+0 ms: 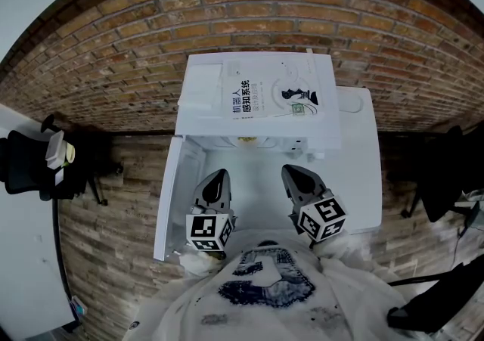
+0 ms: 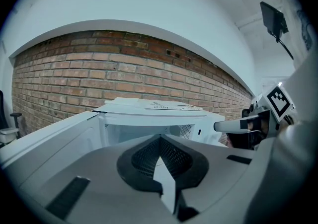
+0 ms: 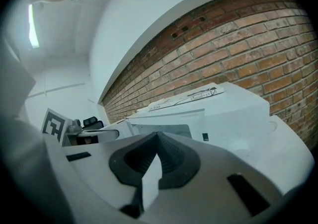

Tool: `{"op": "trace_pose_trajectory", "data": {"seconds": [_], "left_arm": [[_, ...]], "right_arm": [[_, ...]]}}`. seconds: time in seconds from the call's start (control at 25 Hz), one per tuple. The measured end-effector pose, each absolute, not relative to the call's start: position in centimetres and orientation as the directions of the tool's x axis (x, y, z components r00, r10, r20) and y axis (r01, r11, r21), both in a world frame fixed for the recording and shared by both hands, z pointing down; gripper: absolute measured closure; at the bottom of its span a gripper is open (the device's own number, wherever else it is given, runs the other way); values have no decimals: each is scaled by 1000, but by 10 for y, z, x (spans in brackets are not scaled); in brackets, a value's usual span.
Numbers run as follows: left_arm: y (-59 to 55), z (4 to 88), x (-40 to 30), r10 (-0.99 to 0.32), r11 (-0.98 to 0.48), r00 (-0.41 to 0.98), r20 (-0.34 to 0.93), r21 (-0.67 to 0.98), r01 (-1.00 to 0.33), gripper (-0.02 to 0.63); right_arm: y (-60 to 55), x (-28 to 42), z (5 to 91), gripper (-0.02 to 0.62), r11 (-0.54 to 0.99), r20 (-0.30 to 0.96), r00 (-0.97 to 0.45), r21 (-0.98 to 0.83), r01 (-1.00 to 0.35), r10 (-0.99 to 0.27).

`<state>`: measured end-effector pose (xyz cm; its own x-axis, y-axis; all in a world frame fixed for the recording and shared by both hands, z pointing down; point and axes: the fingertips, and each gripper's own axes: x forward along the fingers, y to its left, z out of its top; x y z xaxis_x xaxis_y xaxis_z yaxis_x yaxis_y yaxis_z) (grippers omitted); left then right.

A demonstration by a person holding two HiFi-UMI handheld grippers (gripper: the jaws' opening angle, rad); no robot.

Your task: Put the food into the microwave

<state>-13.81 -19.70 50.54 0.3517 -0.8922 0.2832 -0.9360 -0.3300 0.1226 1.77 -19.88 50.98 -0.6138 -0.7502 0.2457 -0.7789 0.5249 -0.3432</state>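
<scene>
A brick wall (image 1: pixel 113 52) fills the 12 o'clock half of the head view. A white worktop (image 1: pixel 363 181) runs out from it toward 6 o'clock.

The white microwave (image 1: pixel 198 82) stands at the worktop's 12 o'clock end, close to the wall. Its long axis lies from 9 to 3 o'clock and its mouth faces 6 o'clock, toward the person. Its door (image 1: pixel 170 196) is swung wide open on the 9 o'clock side, with its free edge pointing to about 7 o'clock. In the left gripper view, what shows of the cavity (image 2: pixel 144 129) is white wall with a perforated panel at its 3 o'clock side. A printed booklet (image 1: pixel 276 94) lies flat on the microwave's roof, toward its 3 o'clock half.

Both grippers hang over the worktop just at 6 o'clock of the open mouth, side by side and a little apart, tips aimed at 12 o'clock.

The left claw (image 1: pixel 218 175) sits beside the door. In its own view its two dark pads meet at the tips (image 2: pixel 159 138), pressed together with nothing between them. The right claw (image 1: pixel 292 170) is likewise drawn together (image 3: pixel 158 136) and holds nothing.
</scene>
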Motion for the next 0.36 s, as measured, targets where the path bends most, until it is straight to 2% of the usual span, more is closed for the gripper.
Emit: {"op": "trace_pose_trajectory", "data": {"seconds": [0.36], "left_arm": [[-197, 507, -136, -891, -330, 354, 286, 129, -935, 598]], "right_arm": [[-199, 17, 512, 581, 528, 247, -620, -349, -774, -745]]}}
